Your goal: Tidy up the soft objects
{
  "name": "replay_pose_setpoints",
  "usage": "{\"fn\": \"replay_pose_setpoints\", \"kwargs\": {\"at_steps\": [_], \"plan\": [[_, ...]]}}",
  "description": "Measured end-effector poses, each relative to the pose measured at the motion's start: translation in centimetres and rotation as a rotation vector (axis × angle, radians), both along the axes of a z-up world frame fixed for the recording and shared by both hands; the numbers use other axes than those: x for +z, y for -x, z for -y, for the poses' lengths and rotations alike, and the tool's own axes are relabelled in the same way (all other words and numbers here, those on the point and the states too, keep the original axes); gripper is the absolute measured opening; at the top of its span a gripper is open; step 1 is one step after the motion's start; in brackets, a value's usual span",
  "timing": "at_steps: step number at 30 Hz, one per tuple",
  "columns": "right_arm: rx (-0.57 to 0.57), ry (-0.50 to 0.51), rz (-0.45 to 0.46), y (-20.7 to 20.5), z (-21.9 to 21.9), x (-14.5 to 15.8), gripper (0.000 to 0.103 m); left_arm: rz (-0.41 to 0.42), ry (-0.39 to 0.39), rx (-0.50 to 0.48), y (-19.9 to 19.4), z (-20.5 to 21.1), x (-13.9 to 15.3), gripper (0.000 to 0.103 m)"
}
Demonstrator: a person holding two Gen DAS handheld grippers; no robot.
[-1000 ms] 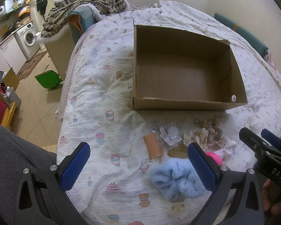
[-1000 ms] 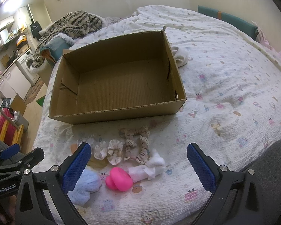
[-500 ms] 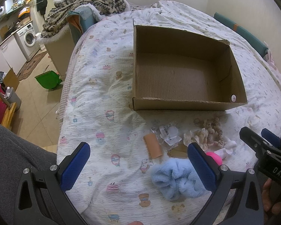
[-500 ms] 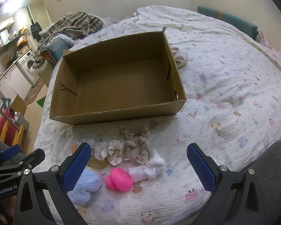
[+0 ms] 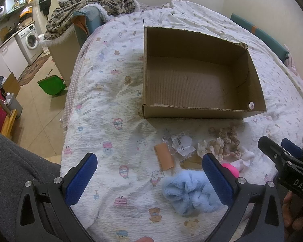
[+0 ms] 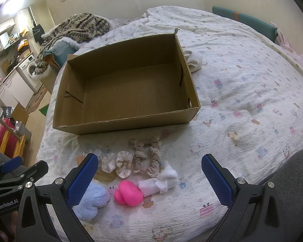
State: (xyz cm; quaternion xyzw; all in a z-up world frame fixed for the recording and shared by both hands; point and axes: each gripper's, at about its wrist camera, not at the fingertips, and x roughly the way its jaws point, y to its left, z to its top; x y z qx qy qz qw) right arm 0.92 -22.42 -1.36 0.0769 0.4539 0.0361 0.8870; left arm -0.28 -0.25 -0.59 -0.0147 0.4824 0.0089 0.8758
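Fingers of left gripper (image 5: 149,174) and right gripper (image 6: 149,174) spread wide, holding nothing.

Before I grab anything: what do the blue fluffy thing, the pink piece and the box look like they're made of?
Blue scrunchie: plush, fleece-like fabric, with a fuzzy matte pile. Pink piece: smooth, rounded and slightly glossy, likely silicone or soft plastic; I can't tell which. Box: plain brown corrugated cardboard, with ribbed floor and ragged cut rims.
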Motion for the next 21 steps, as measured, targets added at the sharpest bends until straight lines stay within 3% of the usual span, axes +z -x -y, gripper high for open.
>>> {"fn": "replay_pose_setpoints", "kwargs": {"at_steps": [11, 21], "plan": [[-0.007, -0.003, -0.001, 0.0, 0.2, 0.0, 0.103, -0.024, 0.007, -0.009, -0.2, 0.0, -0.3, 0.103], [-0.034, -0.029, -0.018, -0.3, 0.8, -0.1, 0.103, -0.119, 0.059, -0.047, -0.9, 0.7, -2.0, 0.103]]}}
